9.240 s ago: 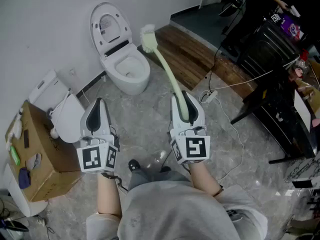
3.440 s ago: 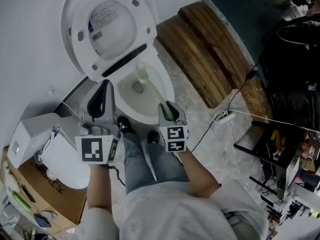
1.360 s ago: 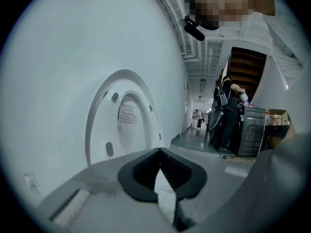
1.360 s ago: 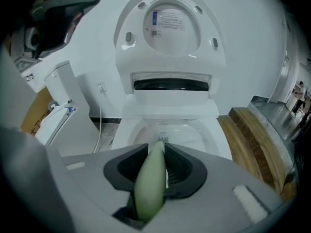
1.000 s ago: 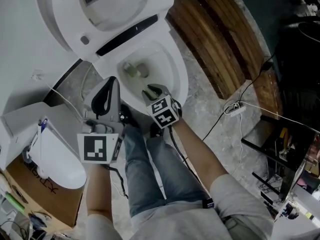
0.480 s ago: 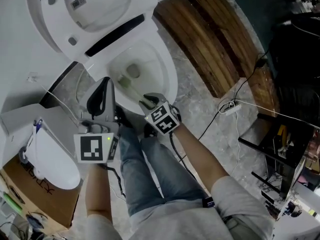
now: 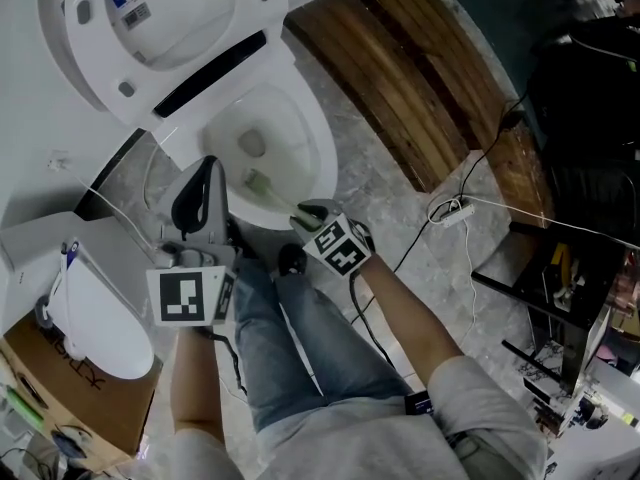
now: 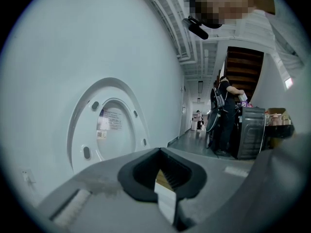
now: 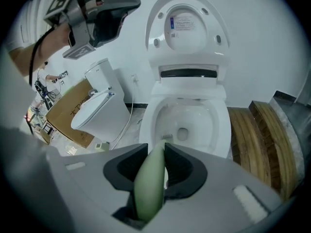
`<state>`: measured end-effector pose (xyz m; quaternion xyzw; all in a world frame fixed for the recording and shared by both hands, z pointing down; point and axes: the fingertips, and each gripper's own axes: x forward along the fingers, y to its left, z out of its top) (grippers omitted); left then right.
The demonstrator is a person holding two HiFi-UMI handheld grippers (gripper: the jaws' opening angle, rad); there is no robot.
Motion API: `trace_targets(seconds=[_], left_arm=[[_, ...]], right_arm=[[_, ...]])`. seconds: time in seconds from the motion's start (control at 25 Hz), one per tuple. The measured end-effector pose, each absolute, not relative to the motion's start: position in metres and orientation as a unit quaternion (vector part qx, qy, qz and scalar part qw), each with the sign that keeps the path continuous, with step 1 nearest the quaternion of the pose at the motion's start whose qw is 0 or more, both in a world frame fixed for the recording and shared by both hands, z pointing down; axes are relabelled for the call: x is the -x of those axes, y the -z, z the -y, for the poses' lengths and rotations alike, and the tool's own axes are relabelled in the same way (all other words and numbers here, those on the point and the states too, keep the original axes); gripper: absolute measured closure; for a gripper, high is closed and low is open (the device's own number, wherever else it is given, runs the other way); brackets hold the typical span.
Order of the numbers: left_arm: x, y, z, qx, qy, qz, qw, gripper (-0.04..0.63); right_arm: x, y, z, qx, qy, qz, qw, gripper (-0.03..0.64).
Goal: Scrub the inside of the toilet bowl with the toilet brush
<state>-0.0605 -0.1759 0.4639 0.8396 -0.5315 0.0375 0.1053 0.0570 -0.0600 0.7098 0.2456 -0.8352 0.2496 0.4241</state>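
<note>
Pale-green, smooth, curved: the toilet brush (image 7: 262, 182) (image 9: 150, 188) is pinched at its handle by the right gripper (image 7: 305, 211) (image 9: 158, 154), with its bristled head inside the glossy white oval toilet bowl (image 7: 322, 158) (image 9: 222, 125). The left gripper (image 7: 200, 183) (image 8: 163, 178) has its 2 jaws pressed together and empty.

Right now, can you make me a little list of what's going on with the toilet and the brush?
Toilet bowl: white, with its lid up
Toilet brush: pale green, head down inside the bowl by the near wall
Right gripper: shut on the brush handle
Left gripper: shut, holding nothing, beside the bowl
Nearby: wooden platform on the floor to the right of the toilet
</note>
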Motion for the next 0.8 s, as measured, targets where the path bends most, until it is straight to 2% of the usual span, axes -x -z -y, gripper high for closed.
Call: trace_targets(seconds=[0.4, 0.8], left_arm=[[0.045, -0.458, 0.181, -0.84, -0.041, 0.53, 0.107, 0.591], [0.031, -0.462, 0.183, -0.848, -0.049, 0.517, 0.109, 0.591]], right_arm=[[-0.108, -0.711, 0.057, -0.275, -0.246, 0.807, 0.461, 0.512], [-0.128, -0.713, 0.076, -0.361, -0.251, 0.778, 0.45, 0.511]])
